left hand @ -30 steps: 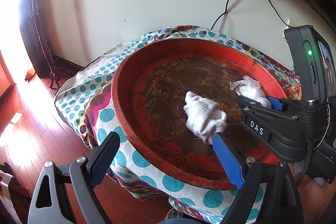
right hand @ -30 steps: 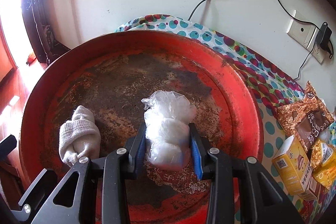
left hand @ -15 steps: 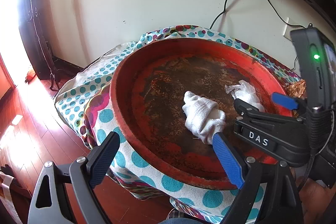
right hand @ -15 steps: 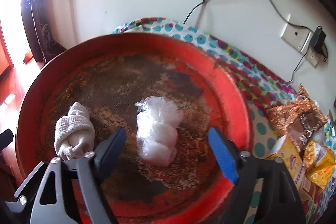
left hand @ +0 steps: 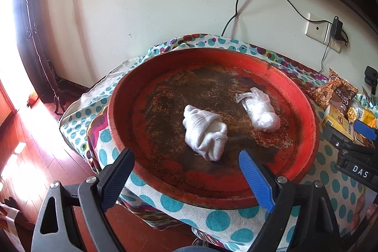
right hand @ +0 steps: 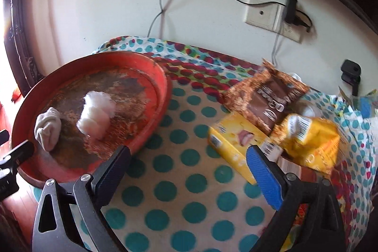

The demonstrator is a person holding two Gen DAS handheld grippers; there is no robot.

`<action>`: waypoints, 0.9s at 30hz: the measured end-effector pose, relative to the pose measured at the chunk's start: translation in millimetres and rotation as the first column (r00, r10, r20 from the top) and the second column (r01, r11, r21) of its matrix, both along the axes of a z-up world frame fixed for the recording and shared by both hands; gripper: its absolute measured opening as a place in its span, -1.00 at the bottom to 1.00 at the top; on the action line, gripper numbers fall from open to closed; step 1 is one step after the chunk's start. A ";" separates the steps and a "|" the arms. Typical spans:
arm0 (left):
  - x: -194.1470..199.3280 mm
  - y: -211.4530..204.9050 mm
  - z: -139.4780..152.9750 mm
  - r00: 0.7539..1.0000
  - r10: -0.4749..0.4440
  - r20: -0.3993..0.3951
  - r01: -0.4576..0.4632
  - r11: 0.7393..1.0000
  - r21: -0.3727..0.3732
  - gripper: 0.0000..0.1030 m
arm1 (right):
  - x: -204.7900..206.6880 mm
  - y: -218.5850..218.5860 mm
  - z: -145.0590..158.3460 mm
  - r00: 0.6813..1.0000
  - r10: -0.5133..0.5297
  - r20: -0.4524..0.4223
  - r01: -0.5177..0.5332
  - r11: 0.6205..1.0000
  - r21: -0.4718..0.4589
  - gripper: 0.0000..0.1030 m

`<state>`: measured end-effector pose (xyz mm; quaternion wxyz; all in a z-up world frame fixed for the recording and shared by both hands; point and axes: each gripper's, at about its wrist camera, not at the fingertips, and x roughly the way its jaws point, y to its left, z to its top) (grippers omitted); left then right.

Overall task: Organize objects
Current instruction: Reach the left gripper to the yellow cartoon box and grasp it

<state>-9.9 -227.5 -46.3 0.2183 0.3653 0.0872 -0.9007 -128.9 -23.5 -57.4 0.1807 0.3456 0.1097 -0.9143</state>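
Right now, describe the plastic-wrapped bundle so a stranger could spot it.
Find the big rusty red tray on the polka-dot cloth. Two white lumps lie inside, apart; the plastic-wrapped bundle is the shiny, crinkly one nearer the snack packets, not the knitted sock.

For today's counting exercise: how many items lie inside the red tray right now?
2. A rolled white cloth lies near the middle of the red tray; a clear plastic-wrapped white bundle lies apart from it, nearer the snack packets. Nothing seems hidden.

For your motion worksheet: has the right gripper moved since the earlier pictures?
Yes. The right gripper let go of the plastic bag and swung right, off the red tray, toward the snack packets.
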 end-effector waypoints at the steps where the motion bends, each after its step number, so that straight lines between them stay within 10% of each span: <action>1: -0.4 5.0 0.6 1.000 -0.013 -0.006 0.013 1.000 -0.007 0.79 | 0.8 14.7 -0.5 1.000 -0.019 0.005 0.019 1.000 -0.010 0.90; 10: -17.2 89.0 -6.4 0.963 -0.266 -0.037 0.266 0.964 0.012 0.79 | 14.2 143.9 -13.1 0.981 -0.180 0.066 0.186 0.977 -0.103 0.99; 27: -155.5 225.2 -10.3 0.752 -0.652 0.092 0.657 0.754 -0.028 0.79 | 24.9 226.5 -31.8 0.965 -0.232 0.119 0.252 0.948 -0.193 1.00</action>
